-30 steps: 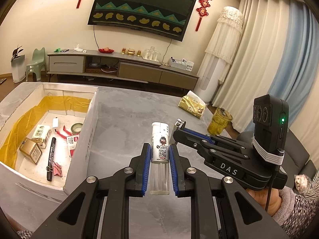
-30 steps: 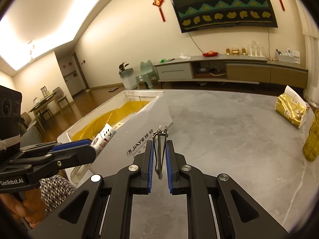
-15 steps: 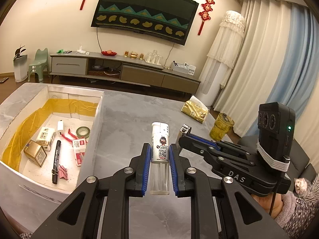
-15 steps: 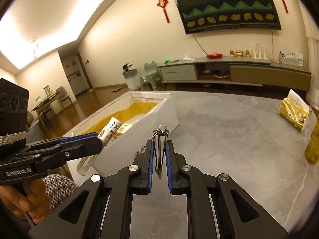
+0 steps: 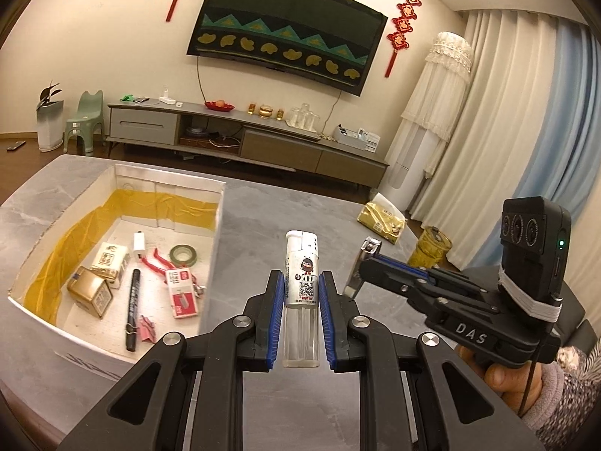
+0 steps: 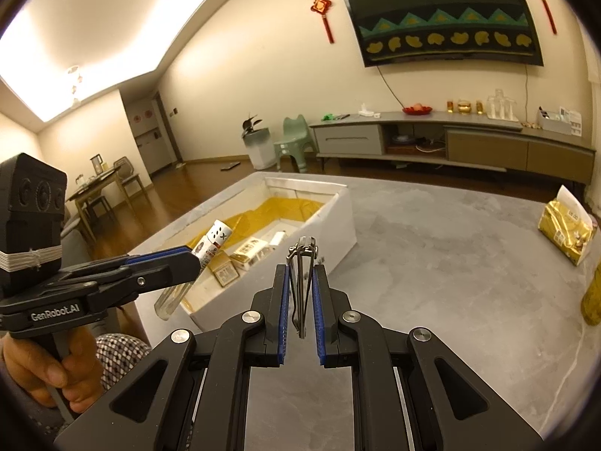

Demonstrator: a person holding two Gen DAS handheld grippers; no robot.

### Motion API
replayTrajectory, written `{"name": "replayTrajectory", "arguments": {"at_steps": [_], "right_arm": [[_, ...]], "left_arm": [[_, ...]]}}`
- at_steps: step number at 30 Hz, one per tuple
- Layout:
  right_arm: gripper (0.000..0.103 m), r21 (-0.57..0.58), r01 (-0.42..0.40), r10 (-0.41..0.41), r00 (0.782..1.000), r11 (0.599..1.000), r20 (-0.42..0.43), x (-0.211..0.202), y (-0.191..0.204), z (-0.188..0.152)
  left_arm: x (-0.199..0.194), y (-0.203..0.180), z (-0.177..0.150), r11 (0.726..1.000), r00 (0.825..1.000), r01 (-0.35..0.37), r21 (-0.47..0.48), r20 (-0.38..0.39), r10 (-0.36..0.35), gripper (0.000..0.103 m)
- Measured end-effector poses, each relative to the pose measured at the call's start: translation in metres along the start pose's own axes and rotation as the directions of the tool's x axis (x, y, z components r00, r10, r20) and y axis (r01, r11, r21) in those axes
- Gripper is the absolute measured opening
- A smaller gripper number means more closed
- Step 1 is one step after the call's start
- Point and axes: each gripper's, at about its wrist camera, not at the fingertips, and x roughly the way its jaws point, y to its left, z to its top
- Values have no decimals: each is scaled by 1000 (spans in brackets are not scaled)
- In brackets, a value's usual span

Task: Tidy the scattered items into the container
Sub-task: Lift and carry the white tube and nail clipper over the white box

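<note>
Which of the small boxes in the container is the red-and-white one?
The staples box, lying nearest the container's right wall, beside the marker. The other two, a gold box and a white-and-gold box, sit further left.

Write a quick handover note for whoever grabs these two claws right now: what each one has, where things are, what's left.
Left claw: shut on the white-topped clear plastic lighter, held above the grey marble table, beside the box, not over it.
Right claw: shut on the silver metal nail clipper, also above the table, right of the box.
White cardboard box with yellow tape lining: already holds a black marker, a green tape roll, a red staples packet, small cartons and clips.
Left to do: carry the lighter and the clipper over the box and release them.
</note>
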Motion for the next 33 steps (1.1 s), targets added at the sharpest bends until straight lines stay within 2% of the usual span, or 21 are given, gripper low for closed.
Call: {"name": "replayTrajectory", "arguments": {"at_steps": [33], "right_arm": [[12,-52,-43,42,999,998,-12,35,45,45]], "left_arm": [[-27,78,38,997,995,-81,7,52,80,20]]}}
